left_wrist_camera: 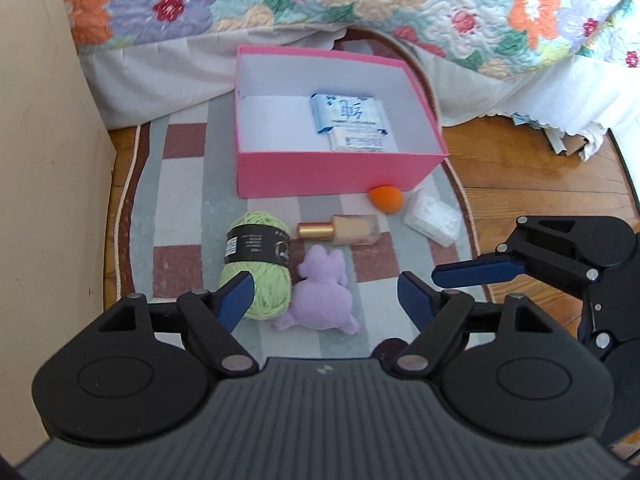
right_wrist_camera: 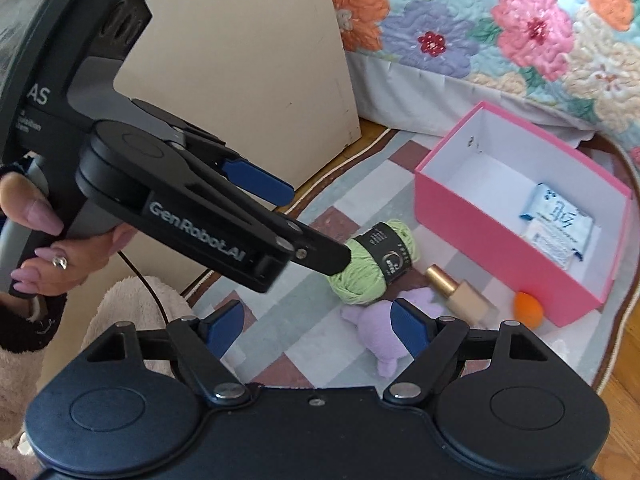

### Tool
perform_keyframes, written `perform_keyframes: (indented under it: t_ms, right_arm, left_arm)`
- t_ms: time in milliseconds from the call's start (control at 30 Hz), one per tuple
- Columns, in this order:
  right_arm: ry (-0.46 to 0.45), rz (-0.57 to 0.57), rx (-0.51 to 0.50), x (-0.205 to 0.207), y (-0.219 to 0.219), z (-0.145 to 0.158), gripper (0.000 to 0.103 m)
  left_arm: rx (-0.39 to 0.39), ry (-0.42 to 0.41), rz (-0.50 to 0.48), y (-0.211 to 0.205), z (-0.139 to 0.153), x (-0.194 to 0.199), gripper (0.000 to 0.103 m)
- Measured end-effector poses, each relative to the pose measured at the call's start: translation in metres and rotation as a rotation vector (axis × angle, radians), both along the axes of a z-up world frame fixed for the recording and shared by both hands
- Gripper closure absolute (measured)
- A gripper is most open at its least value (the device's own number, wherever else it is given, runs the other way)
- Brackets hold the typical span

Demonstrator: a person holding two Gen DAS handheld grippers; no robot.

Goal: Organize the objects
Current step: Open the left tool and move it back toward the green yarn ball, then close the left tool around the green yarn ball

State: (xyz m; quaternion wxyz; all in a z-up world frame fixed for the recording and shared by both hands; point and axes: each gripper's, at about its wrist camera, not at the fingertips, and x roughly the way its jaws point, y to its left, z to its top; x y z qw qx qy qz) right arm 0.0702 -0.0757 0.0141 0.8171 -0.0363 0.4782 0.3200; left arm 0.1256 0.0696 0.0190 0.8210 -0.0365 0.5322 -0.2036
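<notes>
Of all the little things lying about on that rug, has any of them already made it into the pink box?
Only the blue-and-white wipes packet lies inside the pink cardboard box. The green yarn ball, purple plush toy, gold-capped bottle, orange sponge and white packet are outside on the checked rug.

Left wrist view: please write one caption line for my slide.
Open left claw above green yarn and purple plush toy on the rug; pink box holds wipe packs.

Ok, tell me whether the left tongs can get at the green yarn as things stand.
Probably yes. The left tongs are open and empty, the green yarn lies just ahead on the rug, and only the purple plush crowds one side.
</notes>
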Motion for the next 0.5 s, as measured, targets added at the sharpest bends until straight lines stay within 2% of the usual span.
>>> perform_keyframes:
  t_ms: [100,167,300,367,500]
  right_arm:
    - [-0.041,-0.01,0.005,0.006,0.006,-0.011,0.019]
    - [-0.061,-0.007,0.019,0.01,0.01,-0.018,0.019]
    - [-0.096,-0.011,-0.012,0.019,0.02,-0.039,0.019]
    - [-0.147,-0.048,-0.032,0.022,0.022,-0.052,0.019]
    - [-0.166,-0.119,-0.044,0.036,0.022,-0.08,0.019]
  left_arm:
    - [0.009,0.022,0.011,0.004,-0.016,0.013,0.017]
    - [0.034,0.032,0.029,0.008,-0.029,0.024,0.017]
    - [0.018,0.092,0.048,0.018,-0.062,0.042,0.015]
    - [0.002,0.12,0.039,0.02,-0.079,0.049,0.015]
    - [0.004,0.165,0.066,0.026,-0.108,0.061,0.015]
